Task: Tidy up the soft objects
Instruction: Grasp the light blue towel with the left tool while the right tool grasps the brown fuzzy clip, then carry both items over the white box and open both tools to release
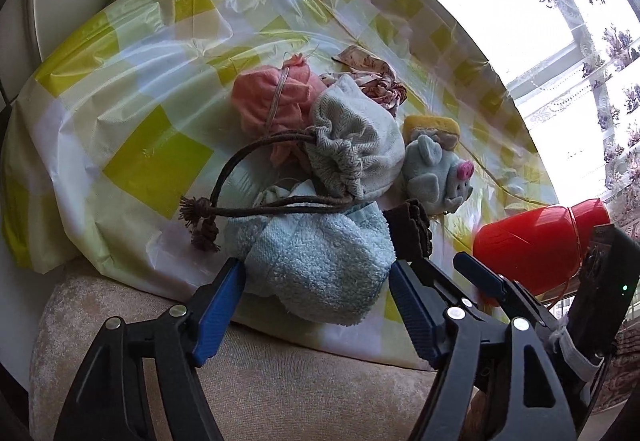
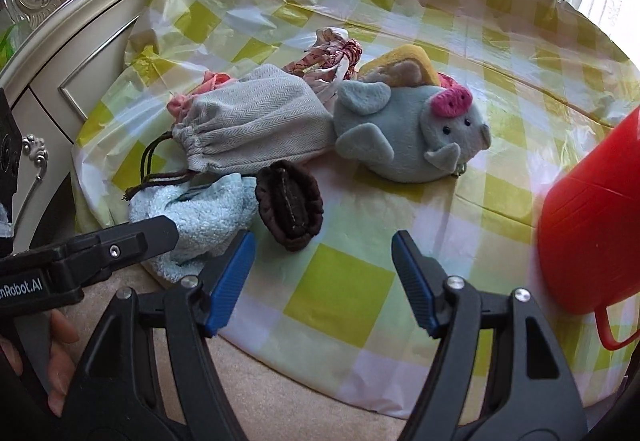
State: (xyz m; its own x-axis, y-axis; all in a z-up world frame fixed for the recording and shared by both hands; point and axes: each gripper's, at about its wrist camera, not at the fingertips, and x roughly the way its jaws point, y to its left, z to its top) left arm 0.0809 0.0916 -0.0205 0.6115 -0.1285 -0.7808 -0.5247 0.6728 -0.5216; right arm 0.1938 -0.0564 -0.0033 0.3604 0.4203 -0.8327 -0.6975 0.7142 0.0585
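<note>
spreading wide, the left gripper (image 1: 316,281) had its blue pads on either side of the light blue towel (image 1: 320,261) at the near edge of the pile, and whether the pads touched the terry could not be told. the right gripper (image 2: 324,273) also stood spread with nothing between its pads, above a bare green square of the checked plastic cloth (image 2: 340,289) covering the cushion. the soft things lay bunched together on that cloth: a grey drawstring pouch (image 2: 256,121) with dark cords lying against the towel, a pink cloth (image 1: 276,97) behind the pouch, a patterned fabric piece (image 2: 332,49) farther back, a brown rolled item (image 2: 290,209) just beside the towel, and a grey plush elephant (image 2: 412,137) with a pink patch on its head, with a yellow sponge (image 2: 404,61) touching it from behind. a red plastic container (image 2: 592,233) stood apart at the right edge. part of a hand (image 2: 60,361) showed at the lower left of the right wrist view.
</note>
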